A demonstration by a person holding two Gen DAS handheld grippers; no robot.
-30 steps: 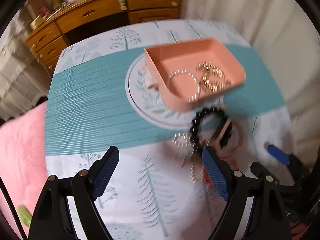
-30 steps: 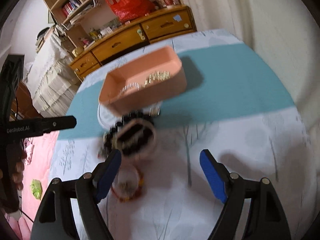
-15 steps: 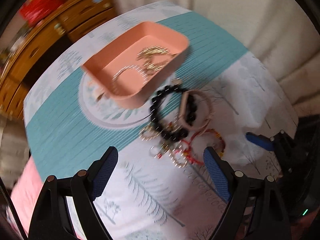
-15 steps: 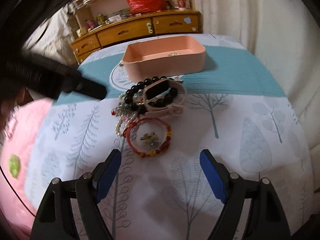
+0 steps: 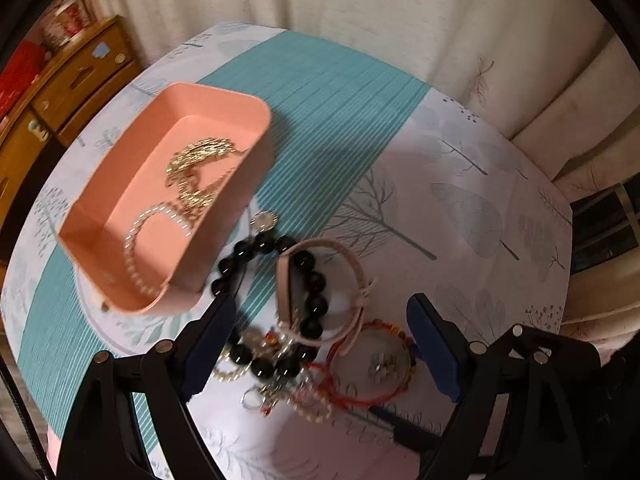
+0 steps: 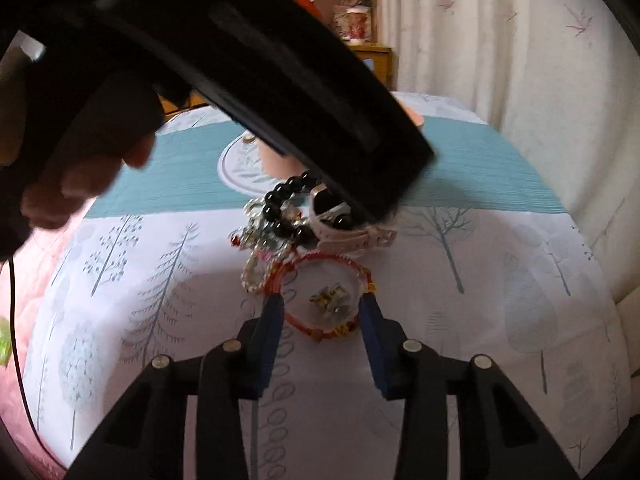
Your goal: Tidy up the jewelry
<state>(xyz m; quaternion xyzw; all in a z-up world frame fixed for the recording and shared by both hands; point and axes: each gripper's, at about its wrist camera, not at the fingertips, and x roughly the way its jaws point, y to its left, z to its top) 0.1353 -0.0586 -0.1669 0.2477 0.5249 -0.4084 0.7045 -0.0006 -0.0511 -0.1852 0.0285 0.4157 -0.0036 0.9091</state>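
We see the table (image 5: 460,184) with its tree cloth, and the job is only partly done. The pink tray (image 5: 240,120) sits toward the far left edge. It holds a gold chain (image 5: 200,168) and a pearl bracelet (image 5: 138,240). A pile waits on the cloth, just beside the tray's near corner: a black bead bracelet (image 5: 312,292), a pink watch strap (image 5: 352,276), some small tangled pieces and a red bracelet (image 6: 320,332). We hold our left tongs (image 5: 320,344) wide open above the pile, gripping nothing. Our right tongs (image 6: 320,312) are closing around the red bracelet, which lies between the jaws. We think it goes in the tray next.
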